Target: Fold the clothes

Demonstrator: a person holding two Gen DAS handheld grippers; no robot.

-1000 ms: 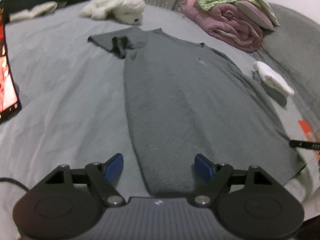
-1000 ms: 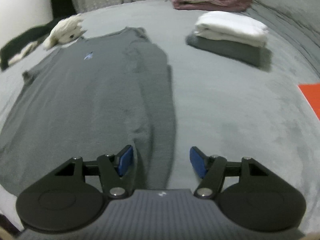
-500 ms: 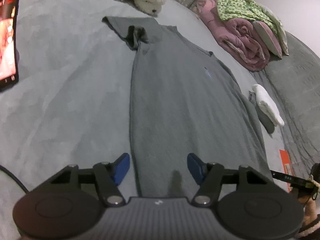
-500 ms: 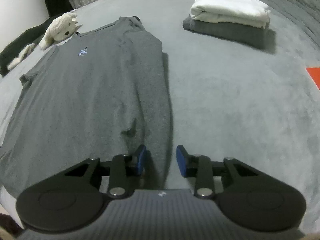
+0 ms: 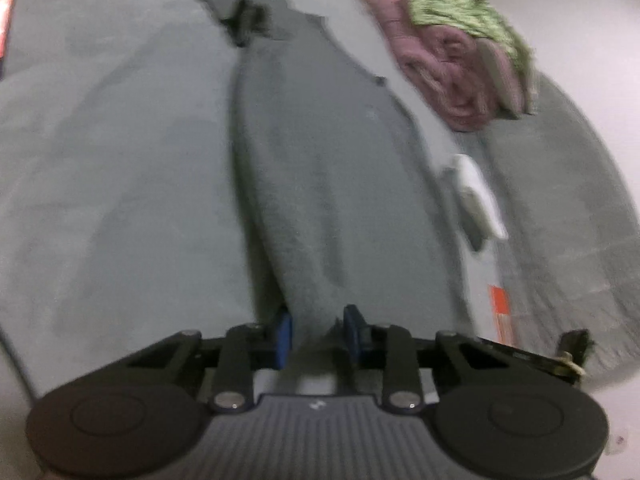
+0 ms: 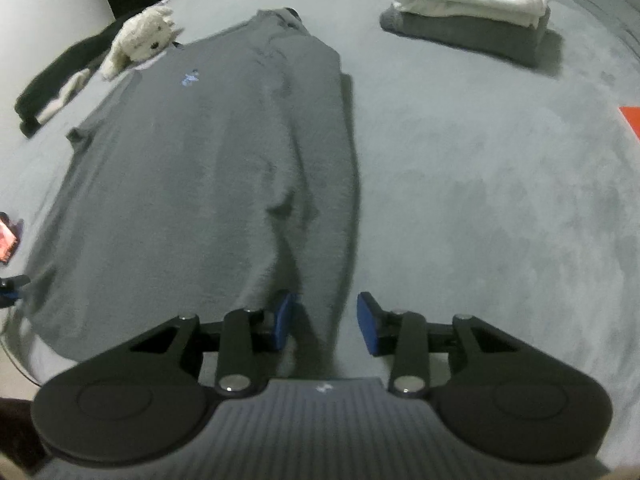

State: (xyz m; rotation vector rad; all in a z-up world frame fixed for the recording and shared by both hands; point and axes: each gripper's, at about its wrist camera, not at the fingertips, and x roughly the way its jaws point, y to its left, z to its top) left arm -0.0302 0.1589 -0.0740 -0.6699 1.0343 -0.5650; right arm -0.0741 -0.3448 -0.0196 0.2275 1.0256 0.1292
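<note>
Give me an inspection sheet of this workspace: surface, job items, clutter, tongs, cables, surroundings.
Surface: grey bedcover, soft, lightly creased.
Job's things: dark grey shirt lying lengthwise, its right side folded in; folded pile, white on grey, set apart to the right.
Clutter: white plush toy at the shirt's collar end; black garment beside it; orange item at the right edge; phone at the left edge.
Tongs: left tongs have just been closing, a bunched fold of hem pinched between the pads; right tongs have just been opening slightly, astride the hem, pads clear of it.
Cables: nothing seen.
Surroundings: pink bedding with a green cloth on it; pale wall.
</note>
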